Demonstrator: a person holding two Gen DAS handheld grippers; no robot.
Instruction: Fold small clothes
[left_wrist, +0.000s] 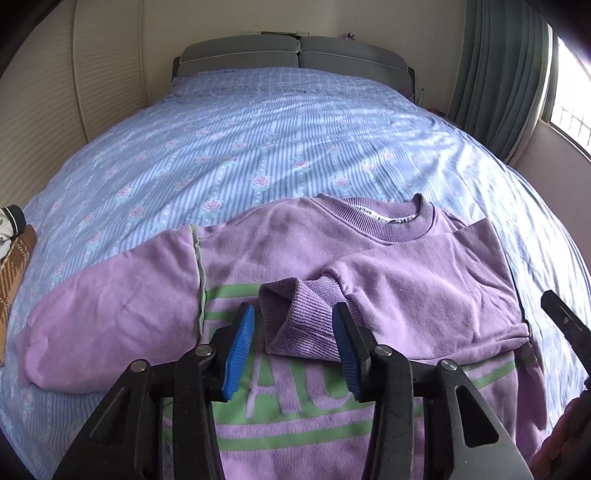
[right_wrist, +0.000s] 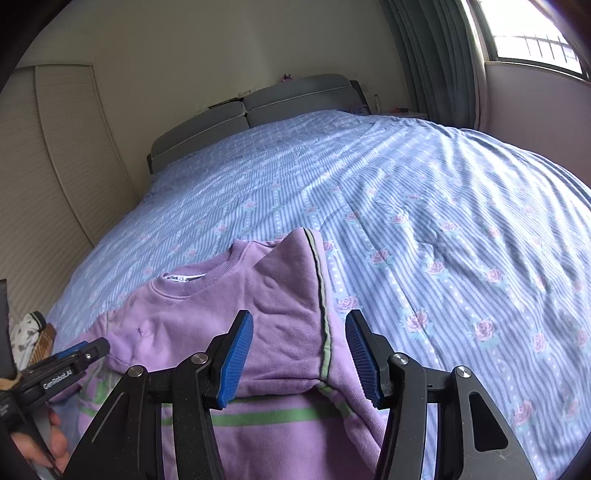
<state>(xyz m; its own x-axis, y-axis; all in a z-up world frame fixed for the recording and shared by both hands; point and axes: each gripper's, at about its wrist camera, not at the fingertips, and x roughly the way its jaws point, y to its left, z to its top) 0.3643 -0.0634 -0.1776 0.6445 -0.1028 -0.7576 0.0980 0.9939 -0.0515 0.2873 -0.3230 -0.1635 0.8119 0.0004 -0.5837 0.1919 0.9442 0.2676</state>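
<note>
A small purple sweatshirt (left_wrist: 295, 243) with green stripes and letters lies face up on the bed, collar away from me. Its right sleeve is folded across the chest, and the ribbed cuff (left_wrist: 295, 317) lies between the blue pads of my open left gripper (left_wrist: 293, 350). The left sleeve (left_wrist: 110, 314) lies stretched out to the left. In the right wrist view my right gripper (right_wrist: 299, 356) is open over the folded sleeve's shoulder fold (right_wrist: 295, 295) of the sweatshirt, holding nothing. The left gripper also shows at the left edge of that view (right_wrist: 74, 354).
The bed carries a blue striped cover with roses (left_wrist: 277, 140), with a grey headboard (left_wrist: 295, 55) at the far end. Other clothes, one brown plaid (left_wrist: 11, 266), lie at the bed's left edge. Closet doors stand on the left, curtains and a window (right_wrist: 532, 29) on the right.
</note>
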